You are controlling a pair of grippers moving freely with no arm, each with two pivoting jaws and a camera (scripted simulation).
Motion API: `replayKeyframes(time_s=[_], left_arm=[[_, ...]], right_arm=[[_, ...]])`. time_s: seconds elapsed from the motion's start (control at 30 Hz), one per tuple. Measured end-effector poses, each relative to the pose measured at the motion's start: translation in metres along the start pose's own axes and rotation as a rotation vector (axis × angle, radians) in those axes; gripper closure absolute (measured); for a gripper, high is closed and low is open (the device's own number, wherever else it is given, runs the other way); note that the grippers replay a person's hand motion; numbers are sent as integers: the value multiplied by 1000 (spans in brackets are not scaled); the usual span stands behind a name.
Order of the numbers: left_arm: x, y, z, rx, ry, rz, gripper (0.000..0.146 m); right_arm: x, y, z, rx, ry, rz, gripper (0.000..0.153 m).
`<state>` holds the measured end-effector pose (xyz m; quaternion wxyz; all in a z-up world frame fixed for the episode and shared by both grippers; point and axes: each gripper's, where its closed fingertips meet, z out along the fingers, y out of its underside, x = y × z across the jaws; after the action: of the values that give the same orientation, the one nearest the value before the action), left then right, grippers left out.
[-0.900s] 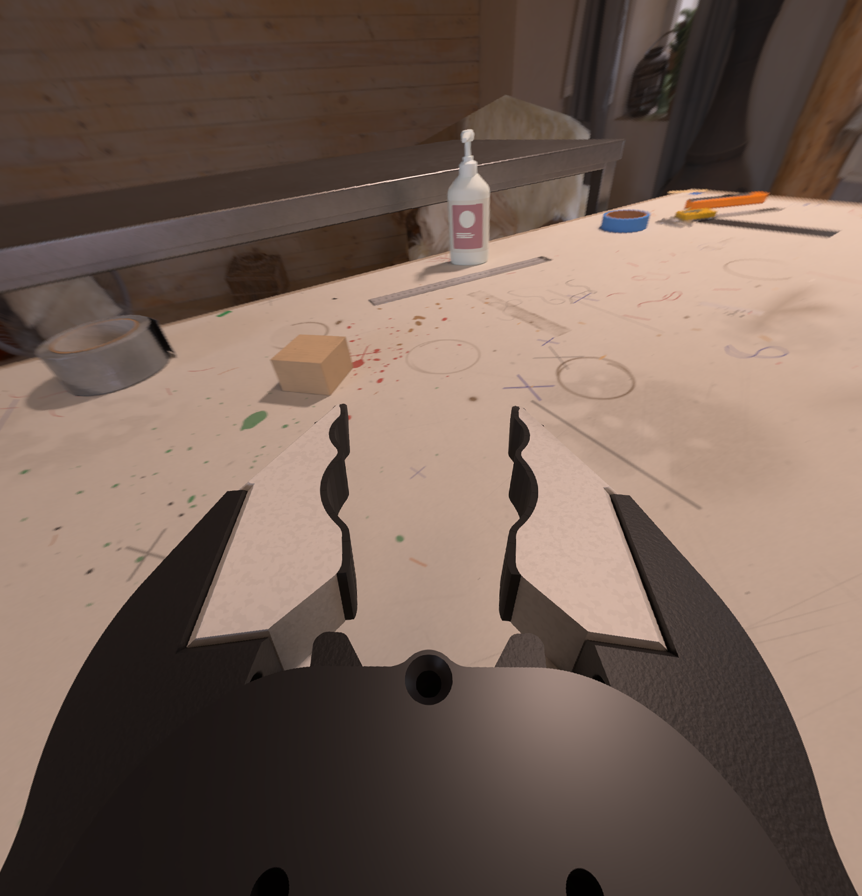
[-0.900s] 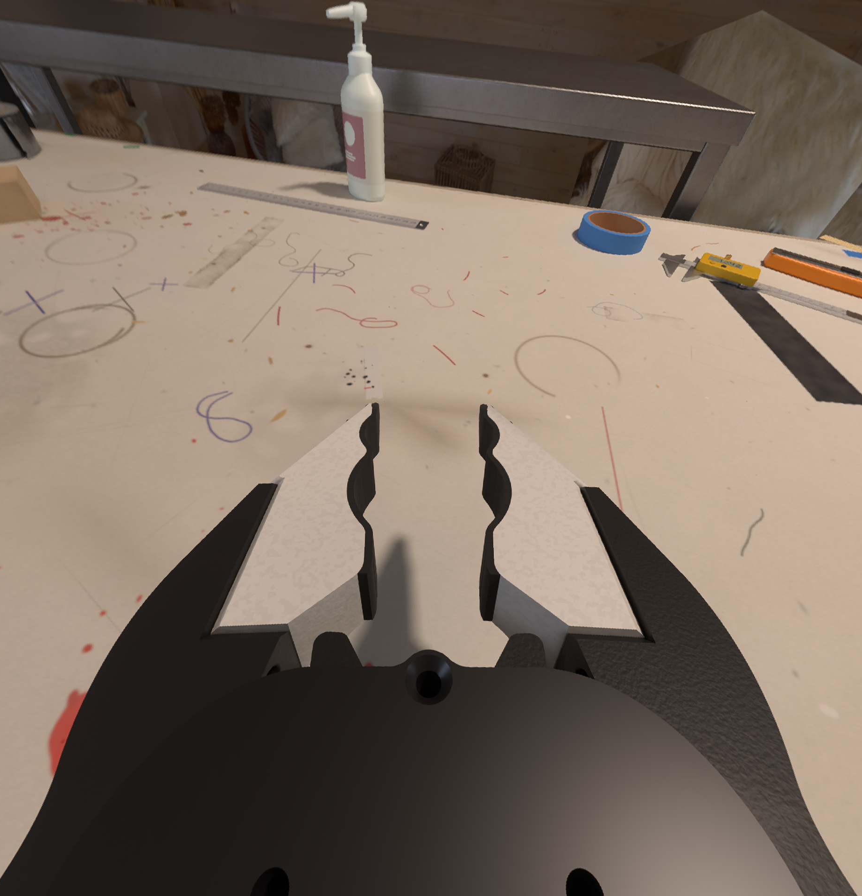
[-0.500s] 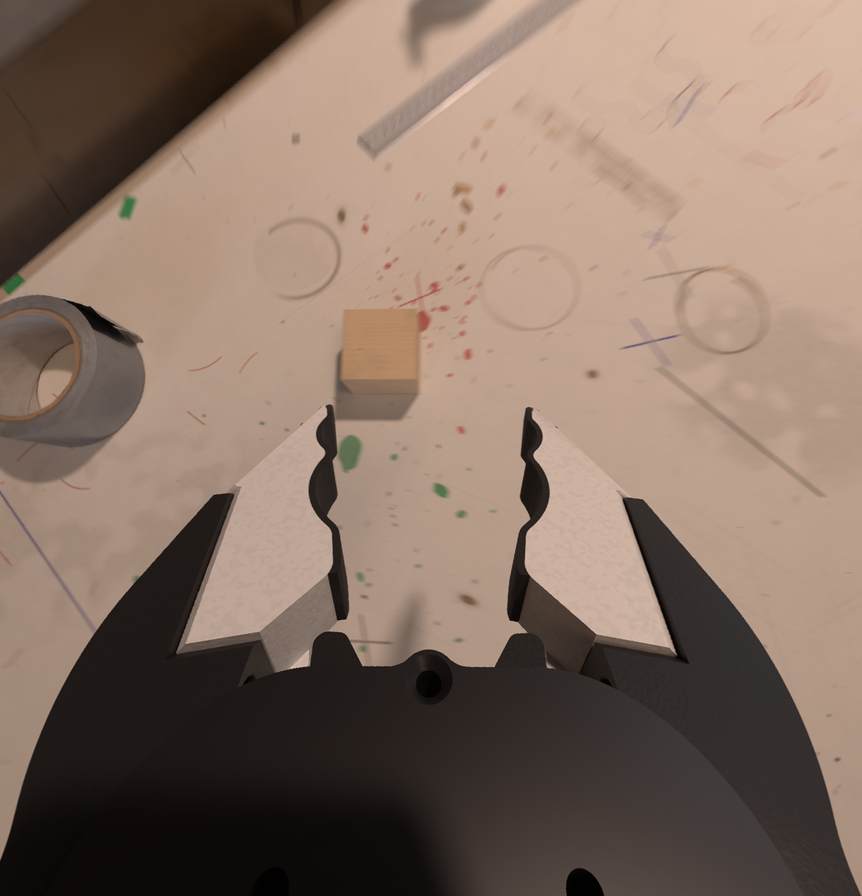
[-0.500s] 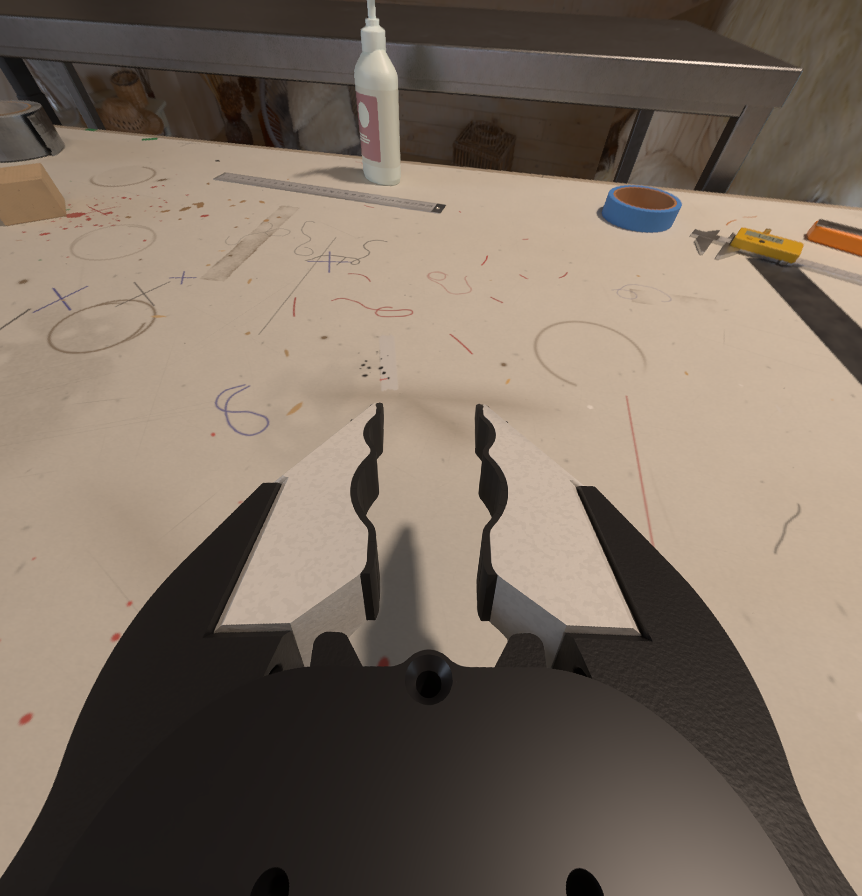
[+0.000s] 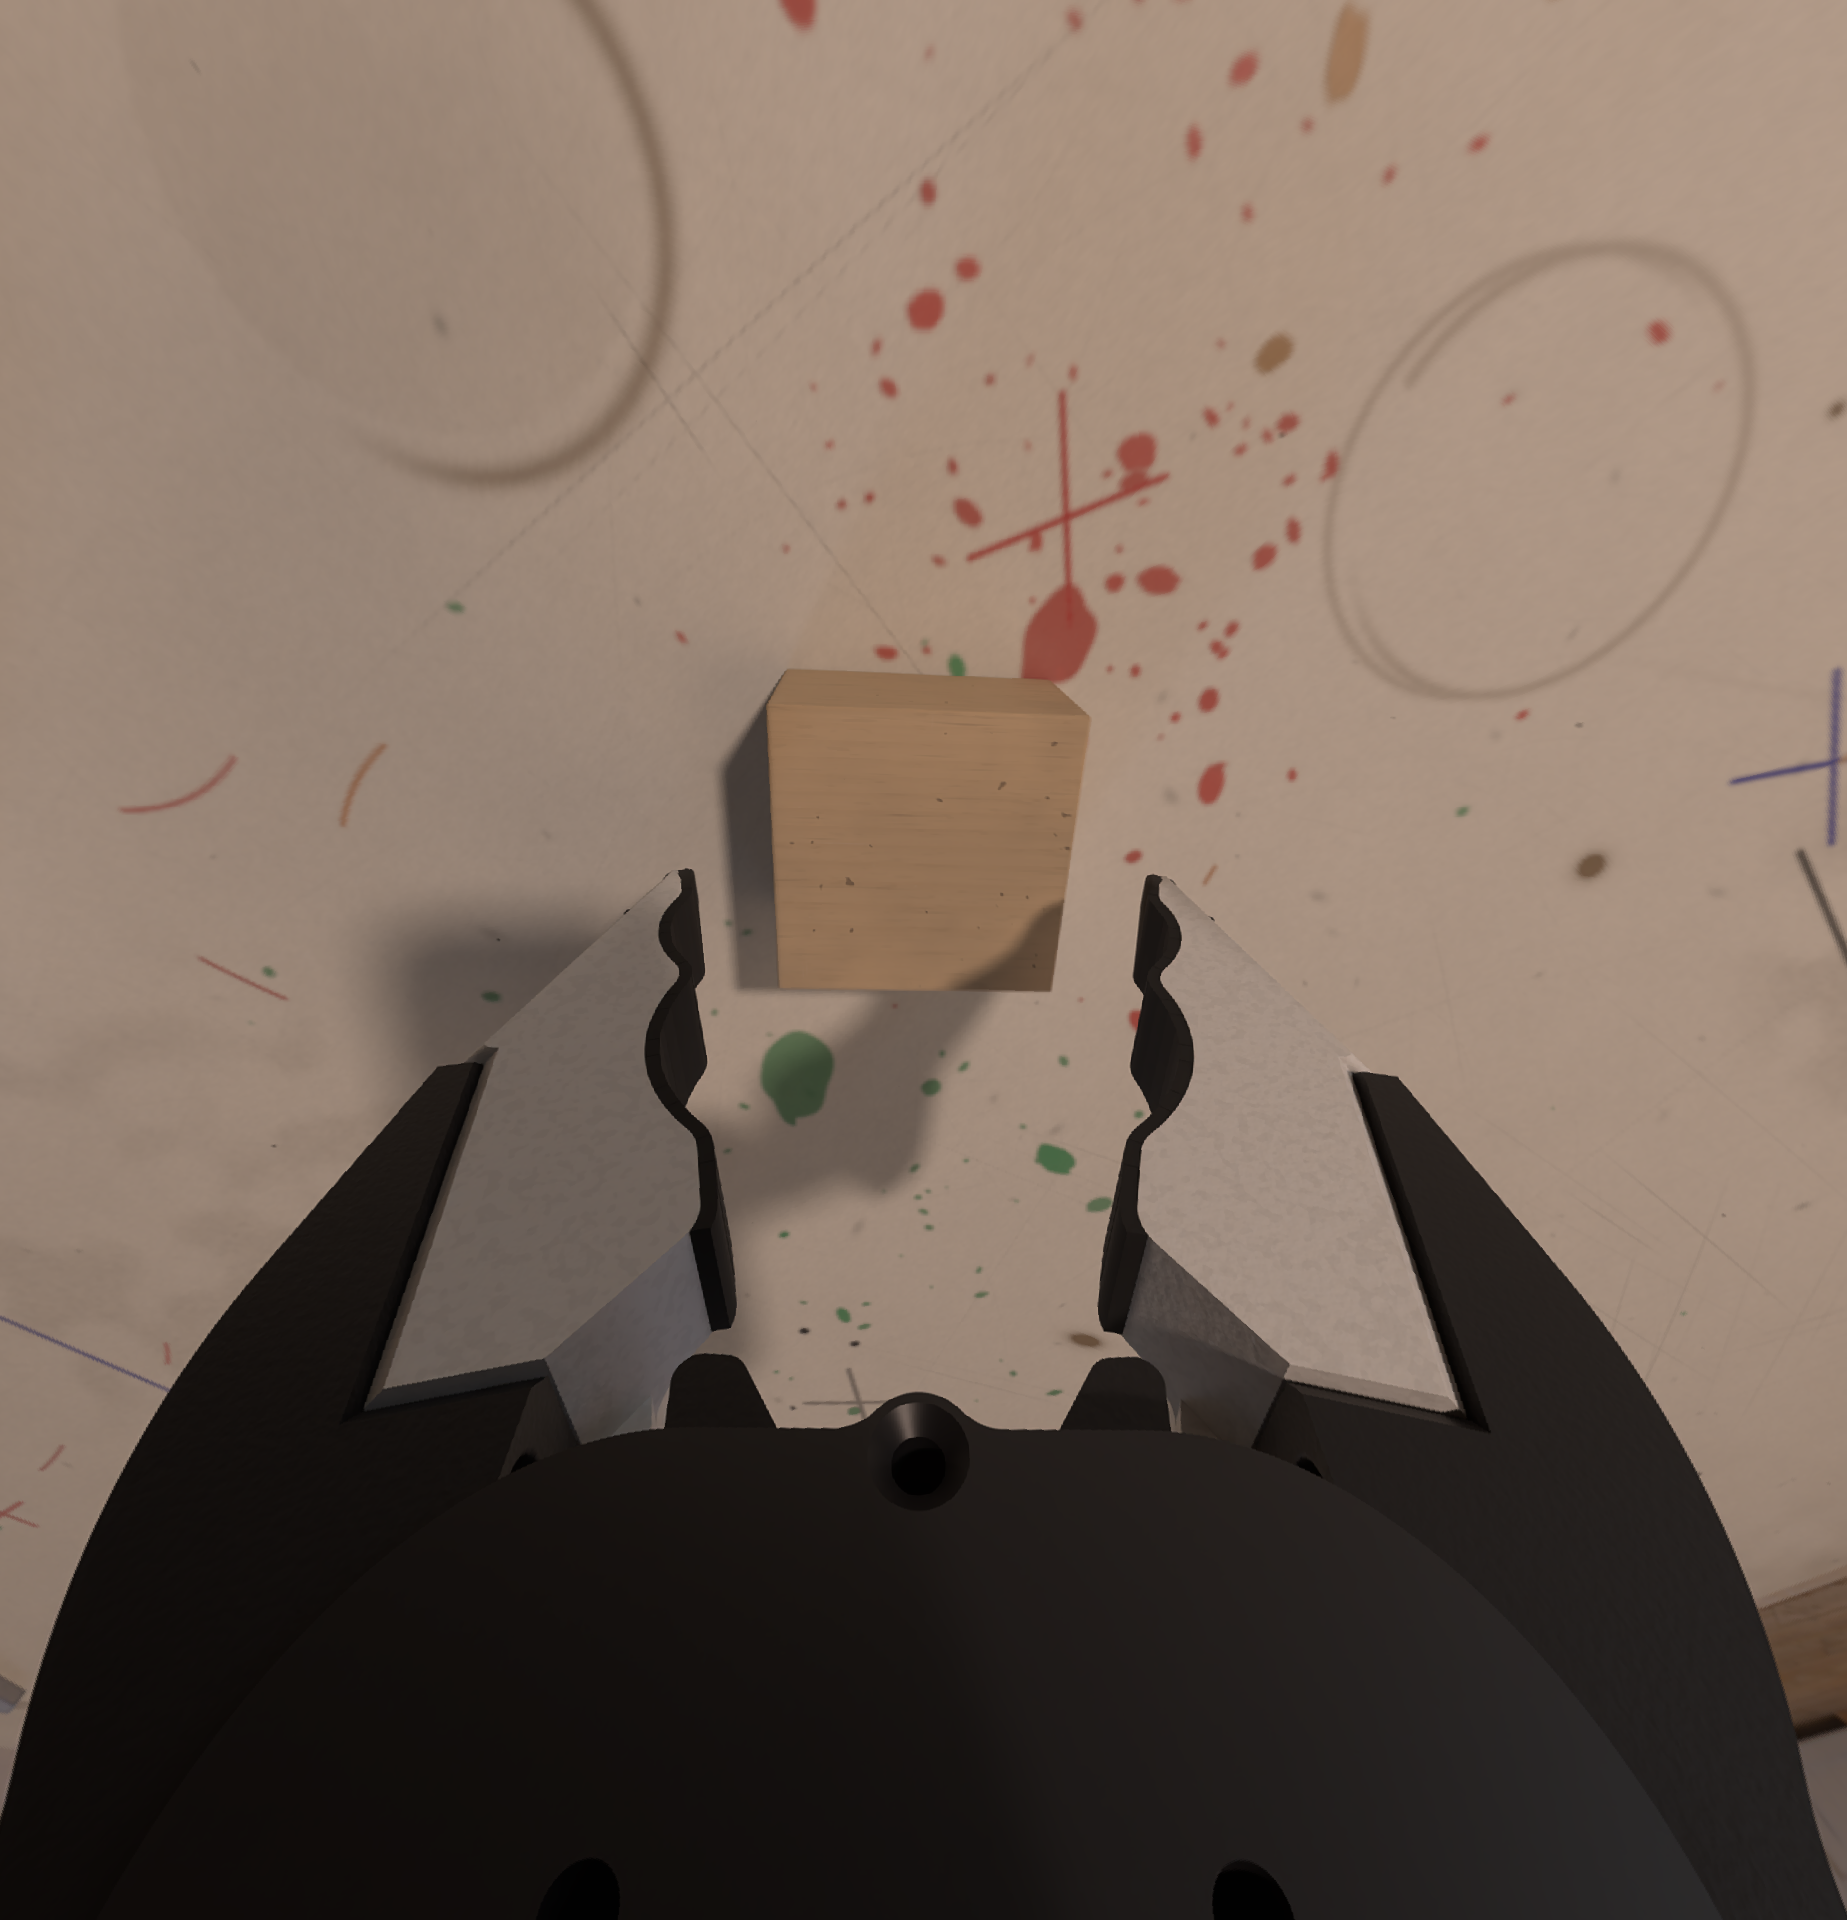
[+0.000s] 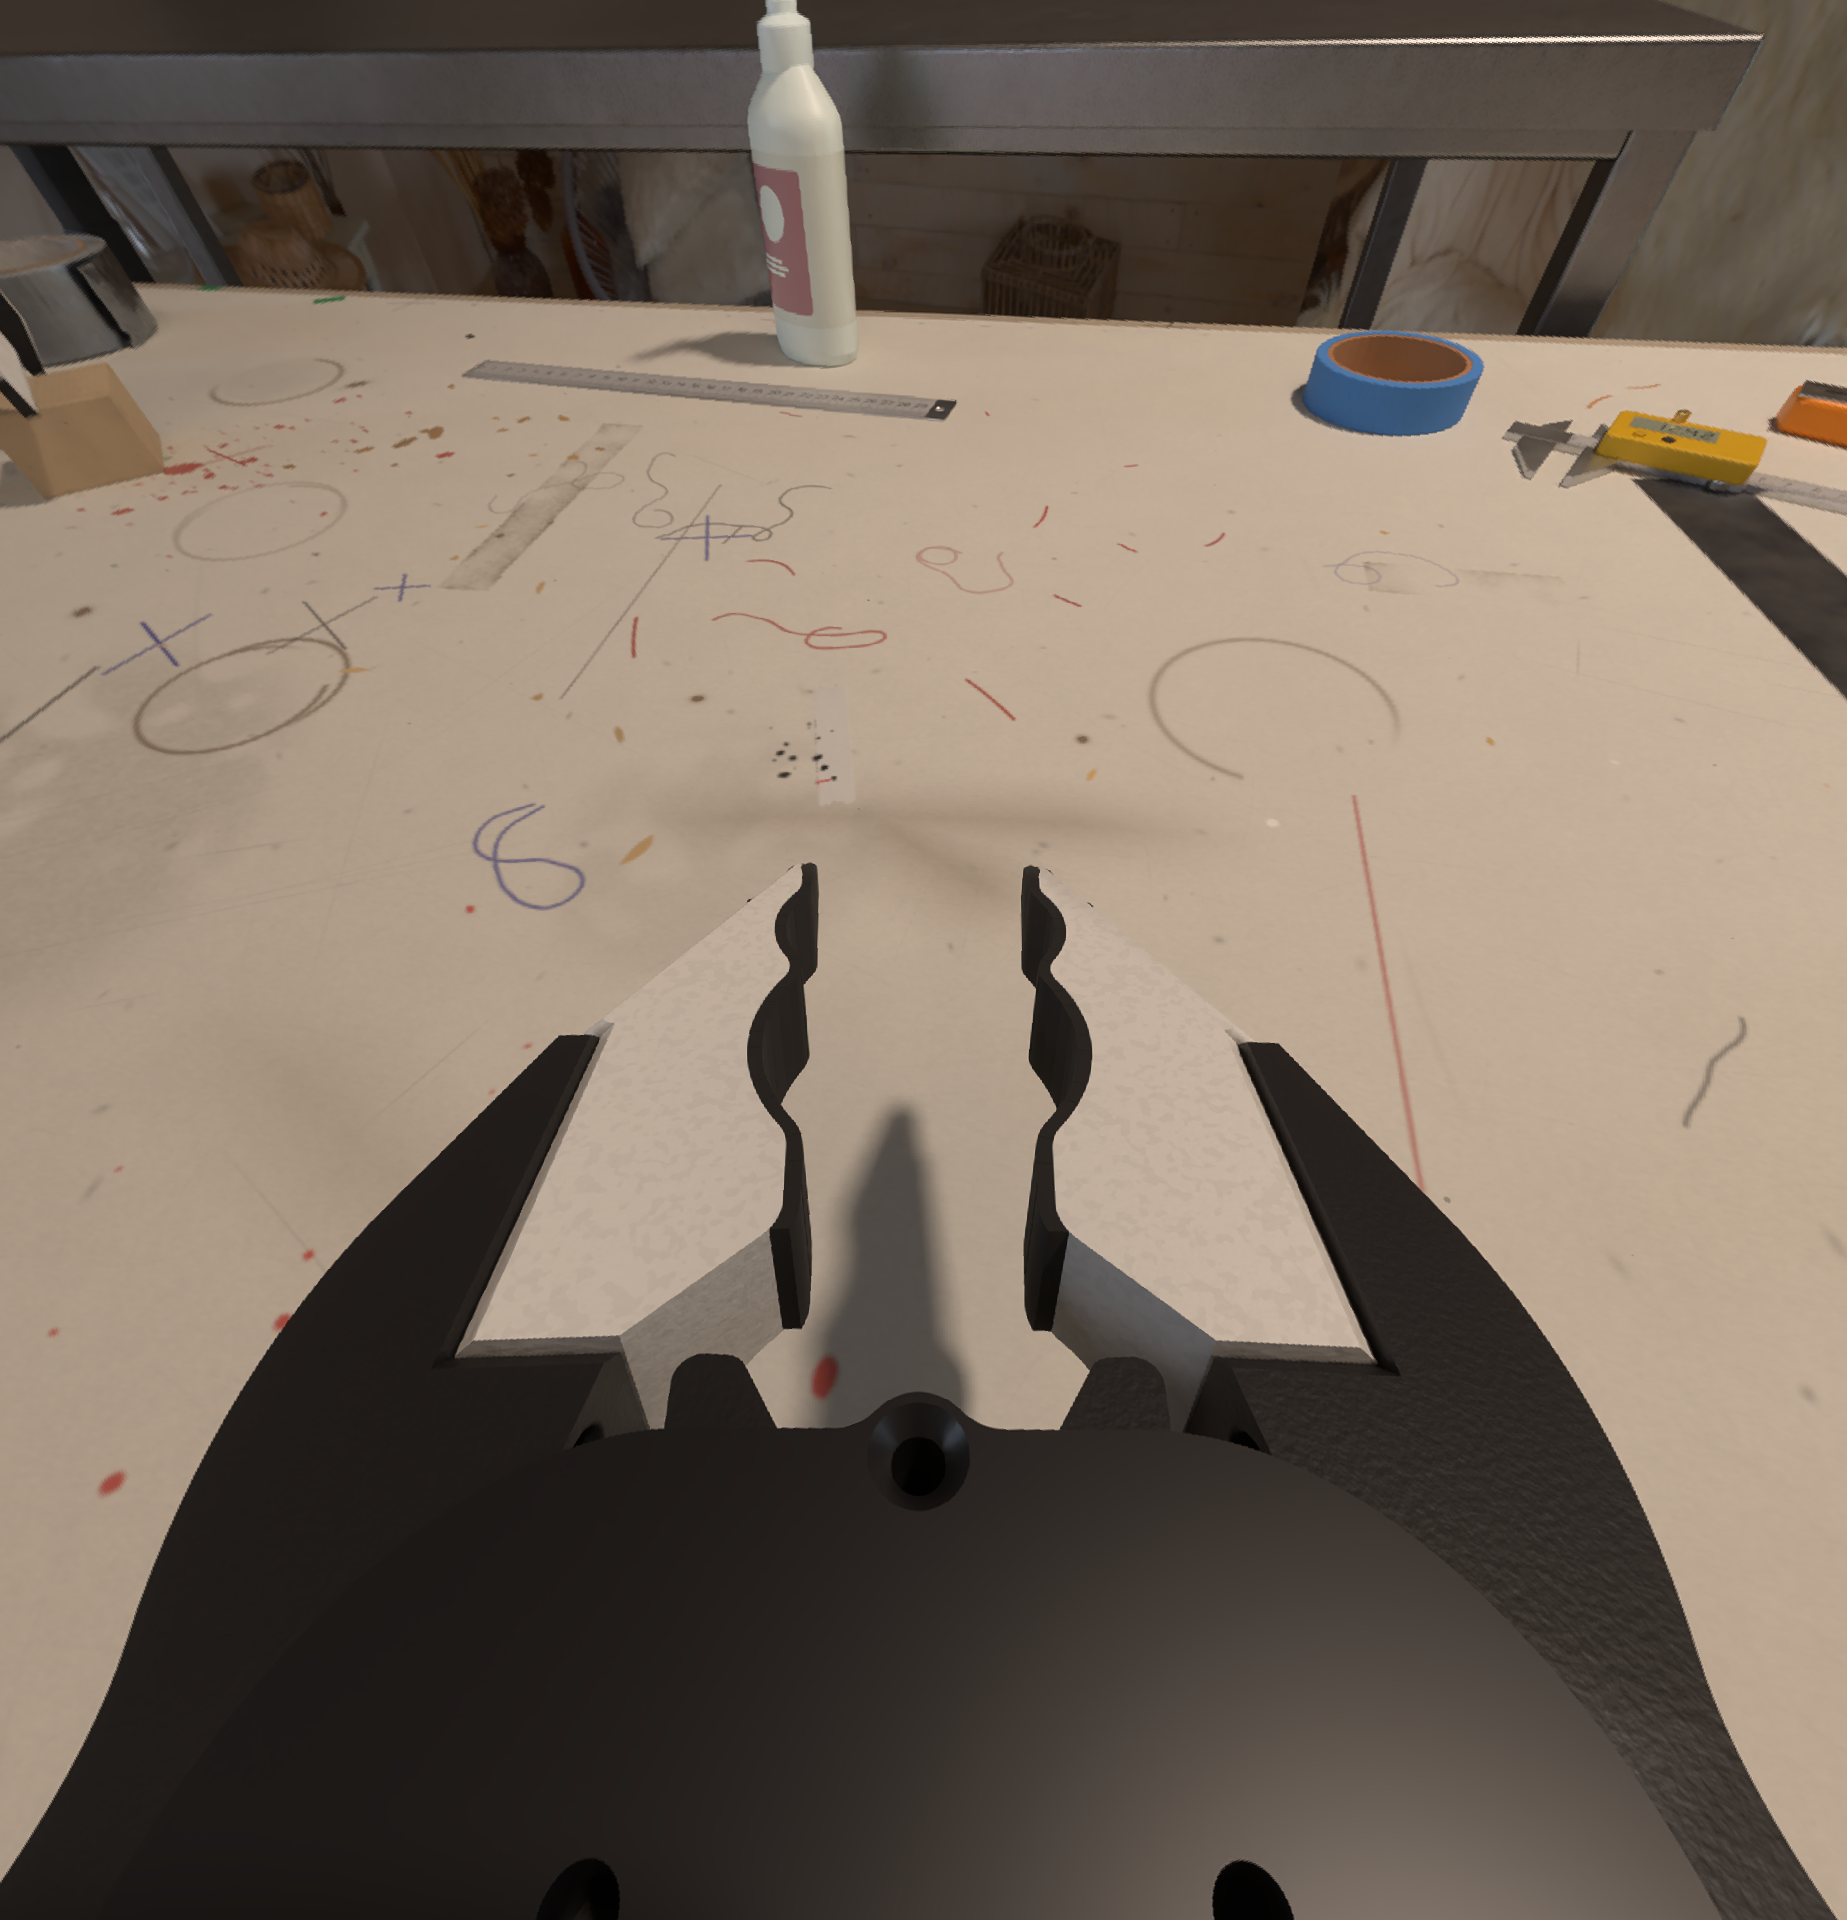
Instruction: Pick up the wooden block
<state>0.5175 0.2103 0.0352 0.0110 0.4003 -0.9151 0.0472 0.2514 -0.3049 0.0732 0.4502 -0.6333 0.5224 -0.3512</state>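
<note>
One wooden block (image 5: 919,831) sits flat on the bench (image 5: 379,623), just ahead of the left tongs (image 5: 917,883), which are spread wider than the block and grasping nothing. Looks rigid, light, with smooth flat faces: best taken on its two opposite side faces, mid-height, squarely to avoid twist. Right tongs (image 6: 919,883) are released, empty, well apart from the block. Grey tape roll (image 6: 57,296) lies near the block; bottle (image 6: 805,208), ruler (image 6: 706,390), blue tape (image 6: 1392,384) well apart. Nothing obstructs the approach.
</note>
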Motion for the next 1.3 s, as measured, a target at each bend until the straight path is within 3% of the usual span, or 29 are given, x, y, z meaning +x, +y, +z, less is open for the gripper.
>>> replayKeyframes(time_s=[0.3,0.37,0.5,0.63,0.77,0.9,1.03,1.2,1.3], left_arm=[[-3,6,23,-100,-51,19,69],[-1,5,23,-96,-56,52,80],[-2,8,19,-34,-101,103,80],[-3,5,-8,159,-111,85,80],[3,1,-66,449,-199,132,80],[32,11,-120,703,-204,149,80],[87,18,-154,928,-171,203,80],[183,18,-178,1183,-130,308,80],[240,12,-182,1348,-43,315,80]], right_arm=[[-8,1,-1,0,-59,34,112],[-9,1,-3,1,-67,42,112],[-10,-1,-7,19,-81,62,112],[-14,-7,-10,53,-103,69,112],[-30,-22,-14,132,-165,48,111],[-54,-34,-16,188,-213,-23,111],[-83,-42,-12,211,-273,-55,111],[-139,-72,3,234,-456,100,111],[-179,-90,19,215,-573,109,110]])
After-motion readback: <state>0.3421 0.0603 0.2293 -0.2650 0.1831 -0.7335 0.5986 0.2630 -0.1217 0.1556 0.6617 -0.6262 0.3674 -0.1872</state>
